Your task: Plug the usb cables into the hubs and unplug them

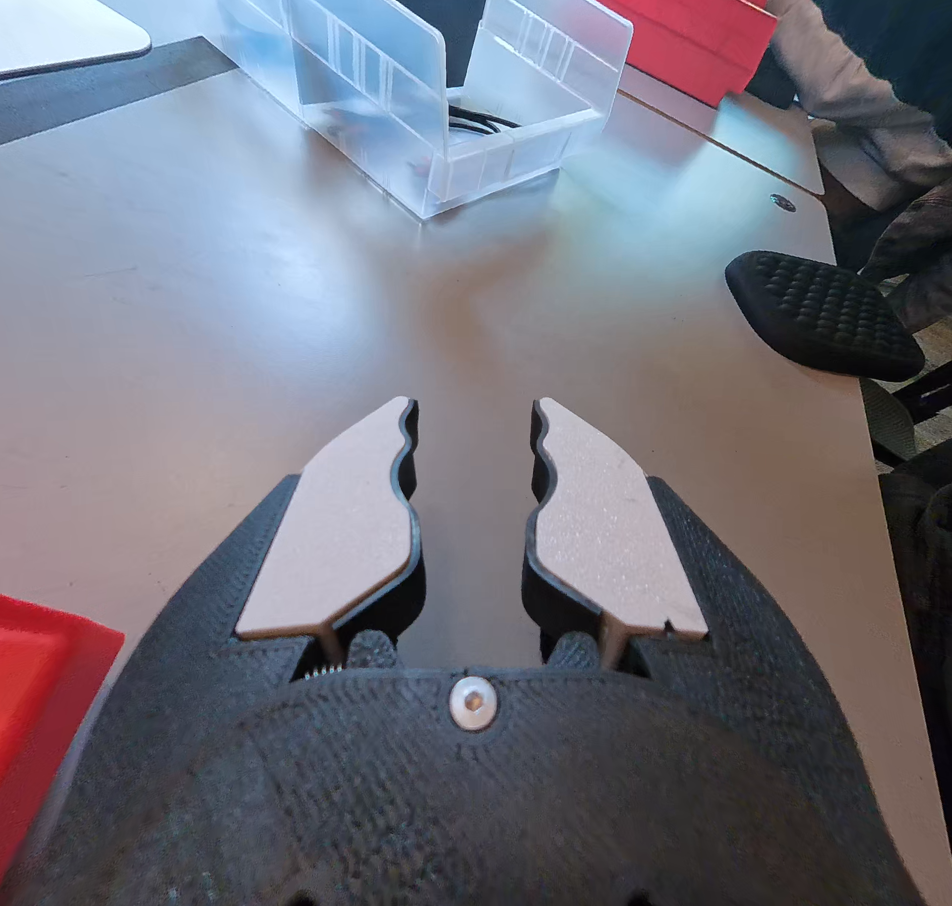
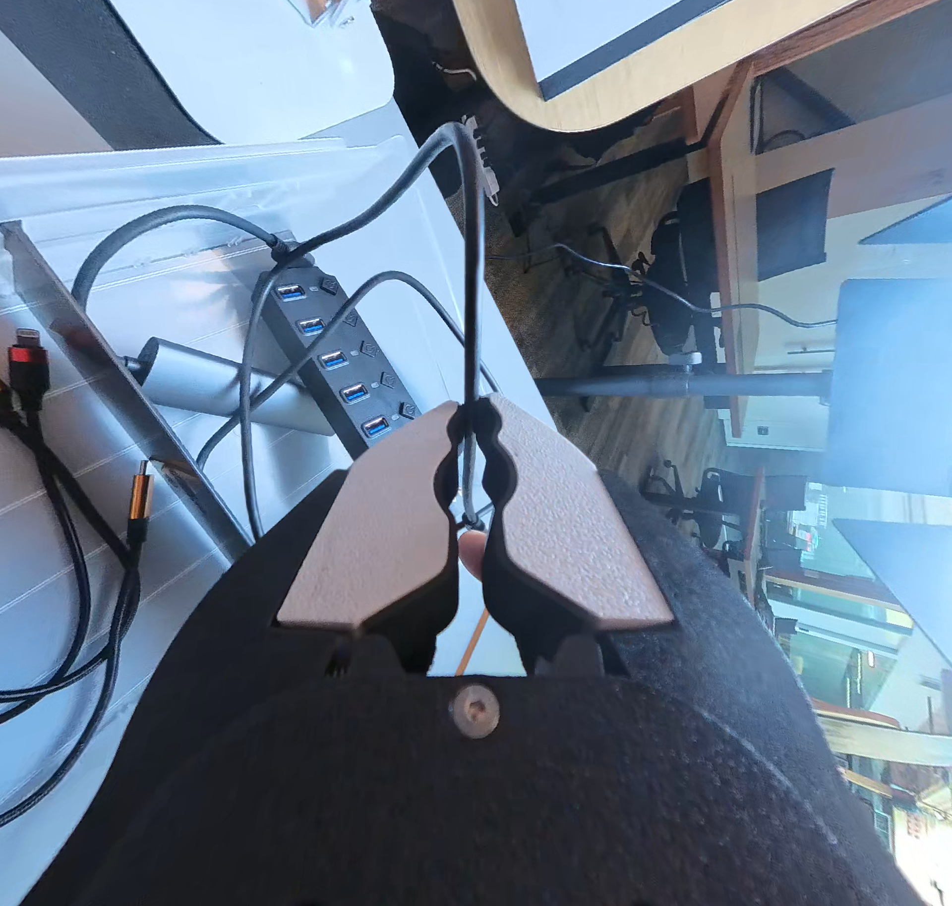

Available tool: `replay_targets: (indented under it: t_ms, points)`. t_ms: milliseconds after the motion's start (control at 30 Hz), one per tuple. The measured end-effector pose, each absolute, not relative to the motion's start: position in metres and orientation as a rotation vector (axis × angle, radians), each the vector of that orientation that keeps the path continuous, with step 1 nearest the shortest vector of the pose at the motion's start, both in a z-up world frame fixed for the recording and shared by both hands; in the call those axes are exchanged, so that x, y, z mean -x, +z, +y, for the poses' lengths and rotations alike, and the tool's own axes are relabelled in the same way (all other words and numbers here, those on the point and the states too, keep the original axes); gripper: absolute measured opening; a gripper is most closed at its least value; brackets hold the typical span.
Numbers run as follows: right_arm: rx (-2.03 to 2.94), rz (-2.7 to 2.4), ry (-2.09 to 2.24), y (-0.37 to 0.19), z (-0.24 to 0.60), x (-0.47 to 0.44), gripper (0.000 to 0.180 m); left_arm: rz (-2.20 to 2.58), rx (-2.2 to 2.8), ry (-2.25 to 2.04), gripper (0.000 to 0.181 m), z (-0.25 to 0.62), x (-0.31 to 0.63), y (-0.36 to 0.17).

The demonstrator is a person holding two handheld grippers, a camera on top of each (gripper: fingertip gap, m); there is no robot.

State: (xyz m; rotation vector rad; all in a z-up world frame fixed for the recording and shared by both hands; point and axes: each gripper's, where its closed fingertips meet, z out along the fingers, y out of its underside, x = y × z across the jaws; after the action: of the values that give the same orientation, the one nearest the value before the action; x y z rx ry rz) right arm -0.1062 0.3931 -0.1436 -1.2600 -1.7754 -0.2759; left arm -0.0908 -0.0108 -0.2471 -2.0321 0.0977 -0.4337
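Note:
In the right wrist view my right gripper (image 2: 470, 410) is shut on a thin grey cable (image 2: 470, 263) that arcs up and back to the end of a black USB hub (image 2: 335, 361) with several blue ports. The hub lies in a clear bin (image 2: 154, 170), over a silver hub (image 2: 226, 382). A red-tipped cable (image 2: 28, 366) and an orange-tipped cable (image 2: 140, 495) lie in the neighbouring compartment at left. In the left wrist view my left gripper (image 1: 474, 407) is open and empty, low over the bare table (image 1: 206, 315).
Clear divided bins (image 1: 438, 83) with black cables stand ahead of the left gripper. A red box (image 1: 669, 21) sits behind them, a red tray (image 1: 41, 675) at lower left. A black chair armrest (image 1: 819, 320) and a person's sleeve (image 1: 850, 98) are at the table's right edge. My hands' fingertips stand some 40 centimeters from each other.

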Motion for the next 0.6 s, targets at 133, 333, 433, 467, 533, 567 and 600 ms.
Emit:
replay_targets:
  t_ms: [133,333,433,467,533,567,600]
  points:
    - [1.279,-1.795,-0.254,-0.15,0.389,0.106,0.004,0.102,2.035,-0.432,0.042,-0.011,0.09,-0.247]
    - [1.324,-1.85,-0.207,-0.16,0.383,0.103,0.004,0.105,2.038,-0.43,0.042,-0.011,0.089,-0.248]
    - [1.367,-1.905,-0.156,-0.167,0.377,0.1,0.004,0.107,2.04,-0.431,0.042,-0.011,0.089,-0.248]
    - [1.385,-1.931,-0.134,-0.17,0.375,0.098,0.004,0.108,2.041,-0.43,0.042,-0.011,0.089,-0.249]
    - [1.399,-1.968,-0.104,-0.173,0.372,0.095,0.004,0.109,2.044,-0.431,0.042,-0.011,0.089,-0.249]
    - [1.411,-1.993,-0.091,-0.175,0.37,0.093,0.004,0.109,2.045,-0.431,0.042,-0.011,0.089,-0.25]
    - [1.426,-2.017,-0.072,-0.177,0.368,0.091,0.004,0.109,2.046,-0.431,0.042,-0.011,0.089,-0.25]
